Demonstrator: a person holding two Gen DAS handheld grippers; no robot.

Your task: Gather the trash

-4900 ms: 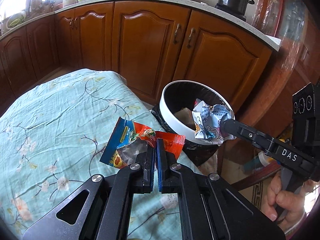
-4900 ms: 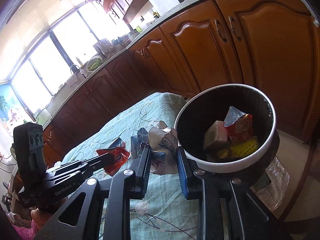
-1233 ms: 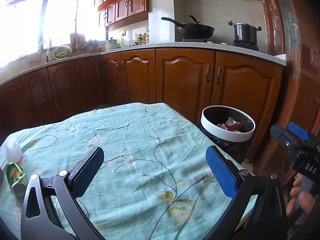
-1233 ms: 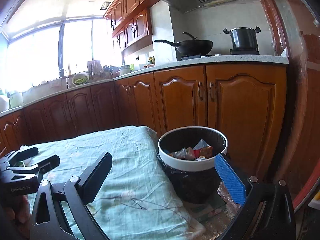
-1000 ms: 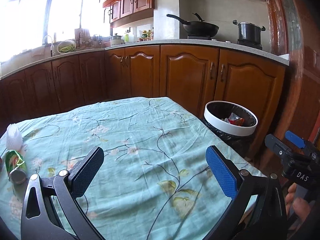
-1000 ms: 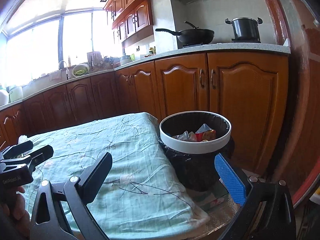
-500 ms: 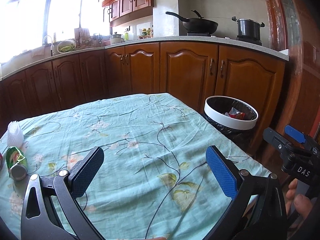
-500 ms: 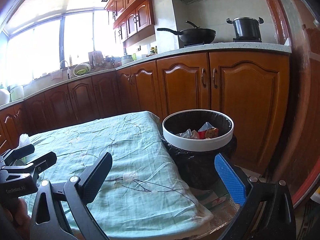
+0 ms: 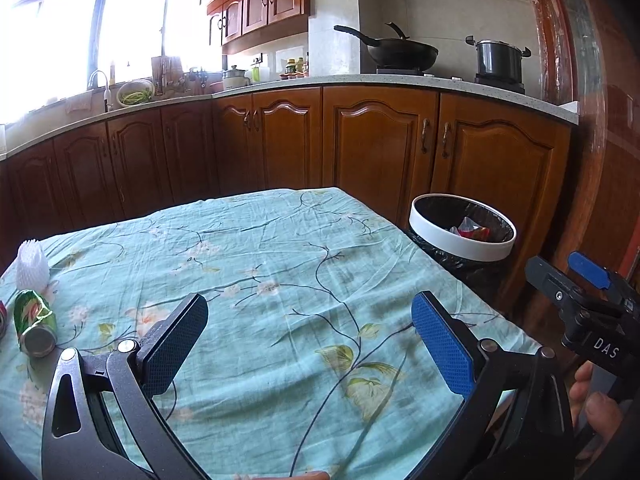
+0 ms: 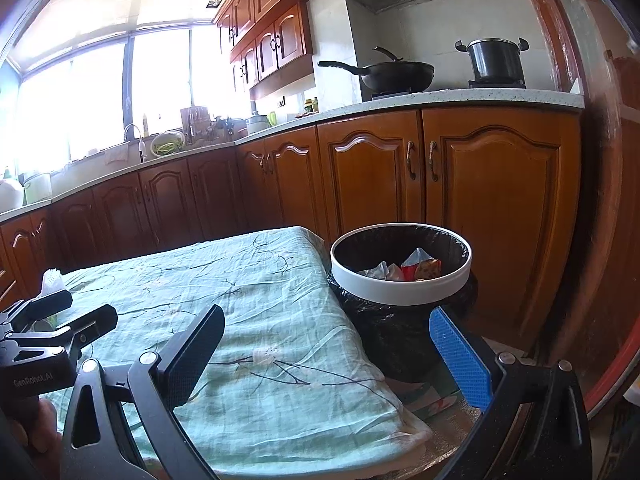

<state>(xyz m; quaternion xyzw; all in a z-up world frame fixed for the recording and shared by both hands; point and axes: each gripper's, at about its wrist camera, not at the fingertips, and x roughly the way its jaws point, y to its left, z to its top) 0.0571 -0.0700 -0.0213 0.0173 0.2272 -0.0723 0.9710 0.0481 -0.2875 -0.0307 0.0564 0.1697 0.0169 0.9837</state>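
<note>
Both the left tongs (image 9: 310, 340) and right tongs (image 10: 326, 356) hang apart, empty, above the bench (image 9: 280, 248). Next target looks like the crushed can (image 9: 34, 322) at the bench's left edge; wrappers sit in the bin (image 10: 400, 276).

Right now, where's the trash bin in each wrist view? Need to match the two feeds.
Left wrist: trash bin sits right of centre, just past the table's far right corner, above the blue finger.
Right wrist: trash bin sits centre-right, against the table's right edge.
Shared landmark: the black wok on the counter, above and behind the bin.
</note>
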